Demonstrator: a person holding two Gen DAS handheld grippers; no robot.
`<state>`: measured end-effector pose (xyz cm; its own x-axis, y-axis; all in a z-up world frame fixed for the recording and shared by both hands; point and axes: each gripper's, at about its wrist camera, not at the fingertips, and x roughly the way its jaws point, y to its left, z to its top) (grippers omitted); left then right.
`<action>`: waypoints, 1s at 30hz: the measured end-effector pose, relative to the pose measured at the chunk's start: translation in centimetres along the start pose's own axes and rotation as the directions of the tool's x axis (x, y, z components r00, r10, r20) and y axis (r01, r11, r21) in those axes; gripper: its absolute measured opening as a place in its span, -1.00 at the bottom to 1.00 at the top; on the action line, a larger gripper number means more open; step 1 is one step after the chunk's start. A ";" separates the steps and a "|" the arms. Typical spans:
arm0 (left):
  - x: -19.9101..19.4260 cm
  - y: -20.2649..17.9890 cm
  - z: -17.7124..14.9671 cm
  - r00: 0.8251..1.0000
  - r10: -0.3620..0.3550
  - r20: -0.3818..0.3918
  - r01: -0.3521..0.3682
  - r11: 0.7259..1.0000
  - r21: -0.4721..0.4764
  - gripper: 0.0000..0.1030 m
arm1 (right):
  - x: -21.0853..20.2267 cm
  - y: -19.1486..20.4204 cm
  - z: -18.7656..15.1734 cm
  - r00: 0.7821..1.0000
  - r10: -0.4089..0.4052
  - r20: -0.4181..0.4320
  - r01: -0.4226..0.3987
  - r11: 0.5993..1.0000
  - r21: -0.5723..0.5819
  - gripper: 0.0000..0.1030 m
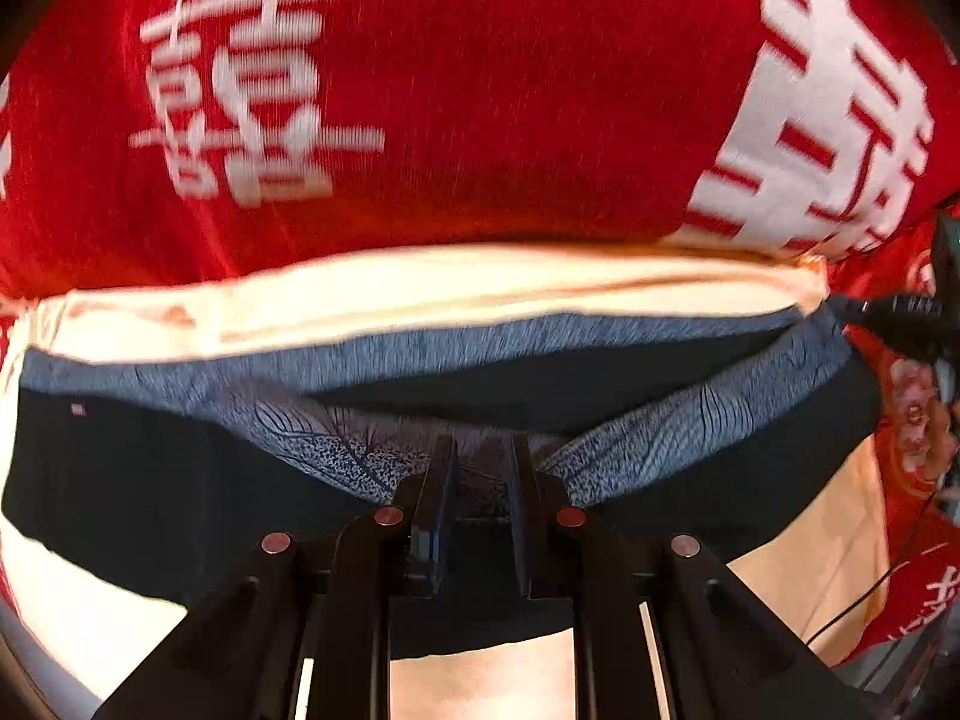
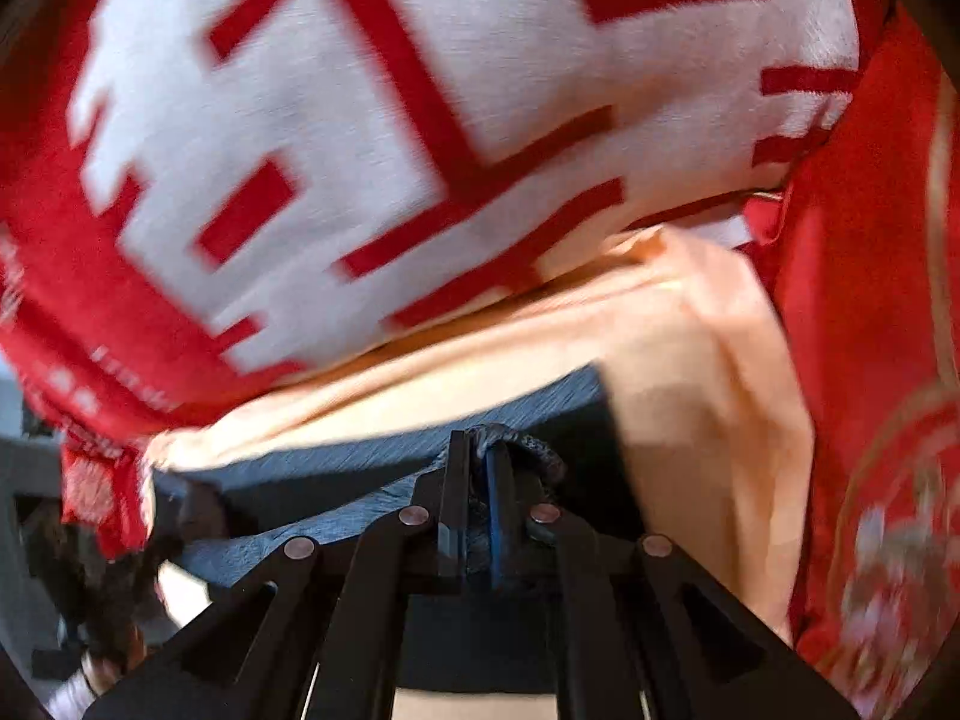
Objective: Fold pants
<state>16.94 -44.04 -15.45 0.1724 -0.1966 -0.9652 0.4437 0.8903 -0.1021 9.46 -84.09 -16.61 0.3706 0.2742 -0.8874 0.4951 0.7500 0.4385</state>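
Observation:
The pants [image 1: 150, 480] are dark, almost black, with a blue leaf-patterned inner side [image 1: 360, 360] turned outward along the upper edge. My left gripper [image 1: 483, 450] is shut on a bunched fold of that patterned cloth, and the fabric sags to both sides of the fingers. In the right wrist view the same pants [image 2: 336, 456] show blue-grey and blurred. There my right gripper [image 2: 480, 450] is shut on a small roll of the cloth, which bulges over the fingertips. Both grippers point steeply down at a cream sheet [image 1: 480, 282].
A red quilt [image 1: 510, 90] with large white characters fills the far side and appears again, blurred, as the red quilt [image 2: 360, 120]. The cream sheet [image 2: 690, 390] lies beneath. A black cable plug [image 1: 888, 312] sits at the right. More red patterned cloth [image 2: 870, 360] runs along the right edge.

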 end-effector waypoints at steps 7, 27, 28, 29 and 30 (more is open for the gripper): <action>2.8 -0.4 -0.9 0.997 0.054 -0.063 -0.056 0.998 -0.028 -0.66 | -2.5 1.5 -0.2 0.989 -0.129 0.068 0.135 0.987 -0.084 0.51; -0.2 2.2 -3.1 0.996 0.071 -0.061 -0.077 0.991 -0.109 -0.66 | 4.3 0.4 0.0 0.984 0.011 -0.177 -0.024 0.997 -0.073 -0.84; -0.4 2.3 -3.1 0.995 0.077 -0.059 -0.083 0.991 -0.110 -0.66 | 3.8 0.3 0.3 0.990 0.000 -0.144 -0.011 0.997 -0.076 -0.84; -0.5 2.4 -3.2 0.995 0.080 -0.063 -0.087 0.990 -0.109 -0.66 | 3.4 0.2 0.5 0.993 -0.028 -0.117 0.018 0.997 -0.080 -0.84; -0.4 2.6 -3.2 0.994 0.084 -0.067 -0.091 0.990 -0.107 -0.66 | 3.2 0.0 1.0 0.993 -0.076 -0.087 0.069 0.994 -0.084 -0.84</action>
<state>15.18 -40.35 -16.08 0.1494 -0.0931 -0.9844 0.3292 0.9434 -0.0392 11.44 -83.76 -19.30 0.2615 0.2678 -0.9273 0.4521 0.8149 0.3628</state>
